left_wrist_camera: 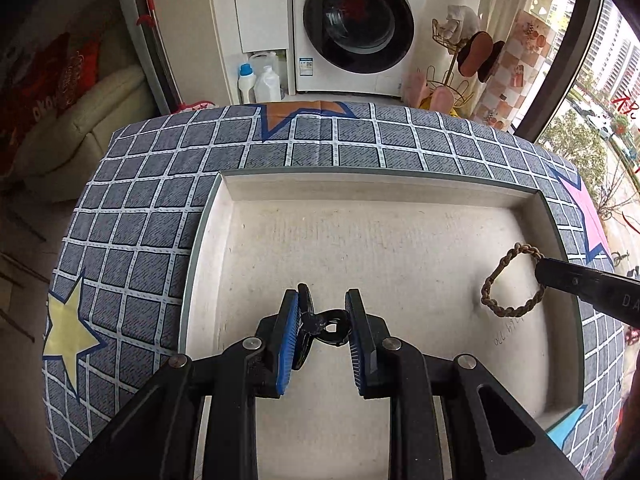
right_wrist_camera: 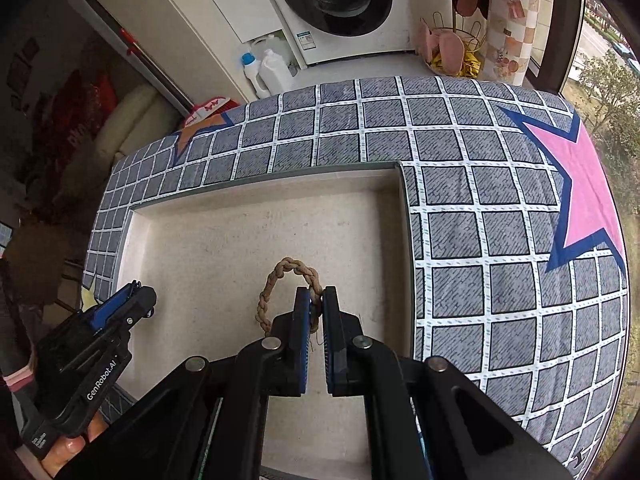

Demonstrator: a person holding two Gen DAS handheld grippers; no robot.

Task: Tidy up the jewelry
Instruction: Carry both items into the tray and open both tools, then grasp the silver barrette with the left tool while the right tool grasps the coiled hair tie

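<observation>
A shallow cream tray (left_wrist_camera: 304, 180) (right_wrist_camera: 404, 240) lies on a checked grey cloth (left_wrist_camera: 132, 240) (right_wrist_camera: 480, 240). My left gripper (left_wrist_camera: 323, 300) hangs over the tray's near middle, shut on a black ring-shaped piece of jewelry (left_wrist_camera: 326, 326) pinched between its blue pads. My right gripper (right_wrist_camera: 316, 294) is shut on a tan braided bracelet (right_wrist_camera: 276, 280), whose loop hangs out ahead of the fingertips above the tray floor. In the left wrist view the bracelet (left_wrist_camera: 506, 310) dangles at the tray's right side from the right gripper's black finger (left_wrist_camera: 580, 282). The left gripper (right_wrist_camera: 132, 300) shows at the lower left of the right wrist view.
A washing machine (left_wrist_camera: 352, 28) stands beyond the cloth, with detergent bottles (left_wrist_camera: 260, 80) to its left and a wire rack of slippers (left_wrist_camera: 460, 64) to its right. A window (left_wrist_camera: 600, 100) runs along the right. A person's fingers (right_wrist_camera: 68, 452) grip the left handle.
</observation>
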